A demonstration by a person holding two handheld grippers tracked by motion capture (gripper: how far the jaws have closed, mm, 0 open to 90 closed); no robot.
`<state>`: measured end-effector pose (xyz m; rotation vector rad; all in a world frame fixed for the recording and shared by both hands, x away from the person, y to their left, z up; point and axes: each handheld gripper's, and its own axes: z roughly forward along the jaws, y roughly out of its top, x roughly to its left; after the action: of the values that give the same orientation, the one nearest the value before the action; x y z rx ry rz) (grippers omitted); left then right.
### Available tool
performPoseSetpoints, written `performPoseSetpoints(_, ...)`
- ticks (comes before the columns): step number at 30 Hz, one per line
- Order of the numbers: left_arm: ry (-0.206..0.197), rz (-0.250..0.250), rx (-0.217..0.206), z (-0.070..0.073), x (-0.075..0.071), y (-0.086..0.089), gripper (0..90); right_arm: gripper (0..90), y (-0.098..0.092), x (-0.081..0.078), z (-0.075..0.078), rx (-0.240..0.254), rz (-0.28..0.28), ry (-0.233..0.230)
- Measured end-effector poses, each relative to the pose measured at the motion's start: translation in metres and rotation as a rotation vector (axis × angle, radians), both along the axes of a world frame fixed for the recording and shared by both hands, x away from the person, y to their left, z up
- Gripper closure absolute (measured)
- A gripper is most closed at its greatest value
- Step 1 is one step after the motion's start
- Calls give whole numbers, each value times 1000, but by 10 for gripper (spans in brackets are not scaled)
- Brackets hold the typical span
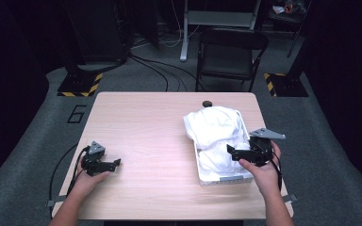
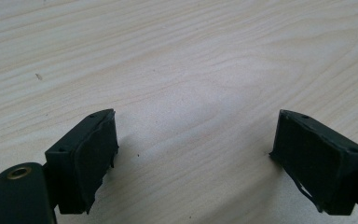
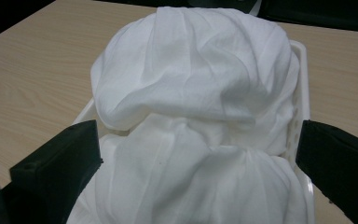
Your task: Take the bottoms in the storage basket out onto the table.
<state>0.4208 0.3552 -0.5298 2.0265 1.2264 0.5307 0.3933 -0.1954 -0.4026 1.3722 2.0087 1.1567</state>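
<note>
Your right gripper (image 3: 193, 154) has its jaws spread wide and holds nothing; they straddle the near end of the white cloth (image 3: 200, 107), which bulges up between and just beyond them. In the right gripper view the cloth rises straight ahead of your fingers (image 3: 58, 163) in two heaped folds, one close under the jaws and a taller one farther off. The pile's long axis runs away from you along the jaws' line of sight, following the length of the white basket (image 3: 303, 84) it sits in. That is the relation to mind: the cloth lies dead ahead and slightly below, so I judge a short push forward and down would bring the pads onto the nearer fold.

The basket rim runs close along the outside of your far jaw, and I think it could catch that jaw if you drop too low. From the high view, your right gripper (image 1: 245, 153) hovers over the near end of the basket (image 1: 221, 179).

Your left gripper (image 2: 193, 154) is also wide open and empty, with bare table (image 2: 177, 56) ahead of its fingers (image 2: 93, 154). It sits well apart from the cloth, at the table's near left (image 1: 104, 164), so the right hand is plainly the nearer one. A small dark object (image 1: 207, 103) lies on the table beyond the far end of the basket, out of the way.
</note>
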Motion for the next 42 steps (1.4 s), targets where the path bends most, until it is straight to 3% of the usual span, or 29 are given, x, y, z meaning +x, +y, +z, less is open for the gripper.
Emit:
performPoseSetpoints(12, 0, -1, 0, 0, 0, 0, 134, 0, 26, 27, 3, -76, 3, 24)
performPoseSetpoints(19, 0, -1, 0, 0, 0, 0, 134, 0, 33, 42, 6, -68, 3, 34)
performPoseSetpoints(29, 0, -1, 0, 0, 0, 0, 134, 0, 41, 62, 6, -102, -16, 36)
performPoseSetpoints(42, -1, -1, 0, 0, 0, 0, 134, 0, 54, 86, -9, -124, -50, 92)
